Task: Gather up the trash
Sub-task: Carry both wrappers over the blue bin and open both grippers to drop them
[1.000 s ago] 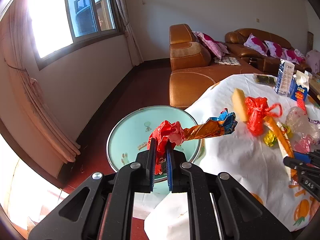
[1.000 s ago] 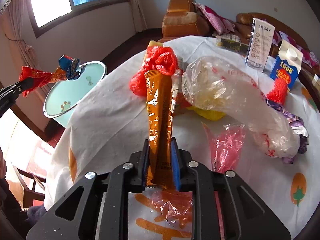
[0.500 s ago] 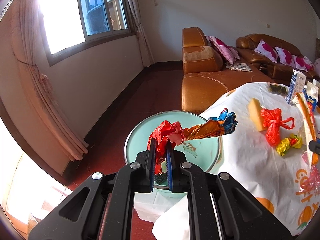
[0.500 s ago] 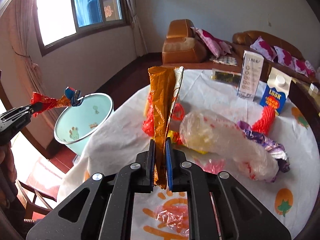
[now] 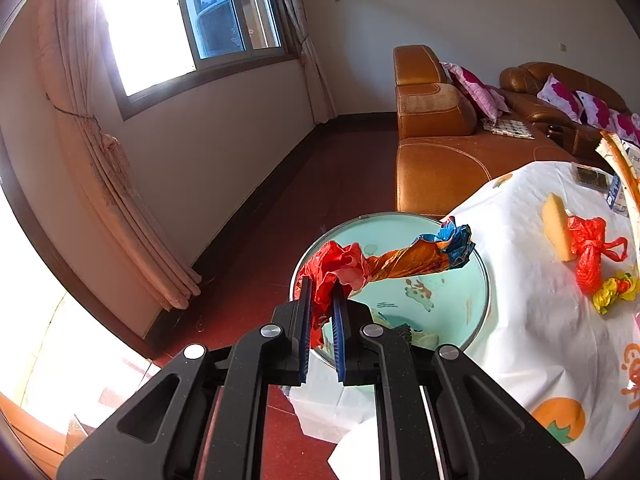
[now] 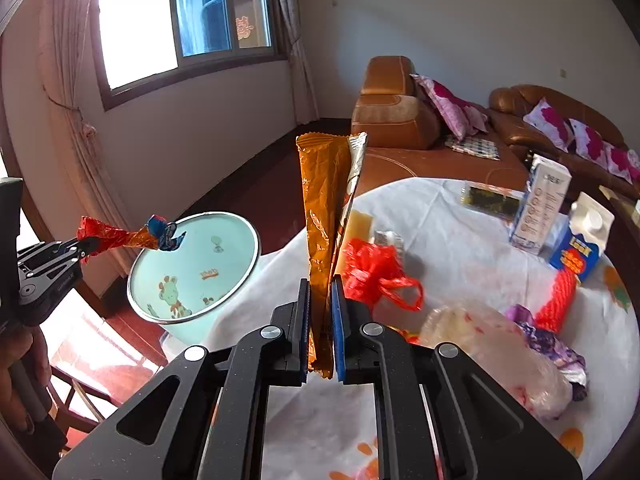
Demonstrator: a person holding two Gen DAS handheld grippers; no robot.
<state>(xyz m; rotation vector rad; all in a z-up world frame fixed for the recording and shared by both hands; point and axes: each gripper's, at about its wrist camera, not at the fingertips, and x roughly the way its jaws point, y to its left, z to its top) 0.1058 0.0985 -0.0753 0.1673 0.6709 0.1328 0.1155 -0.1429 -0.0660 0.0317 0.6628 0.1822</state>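
A twisted, crinkly foil wrapper hangs over the pale-green bin, pinched in the nearly closed left gripper. At 12 o'clock, the right gripper clamps a stiff orange wrapper, seemingly clear of the tablecloth.

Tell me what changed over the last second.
The right gripper lifted the orange wrapper off the table, now upright. The left gripper carried the twisted wrapper over the bin. Both grips stayed shut; other trash stayed put.

Home living room: leather sofa with cushions, curtained window, cloth-covered table.
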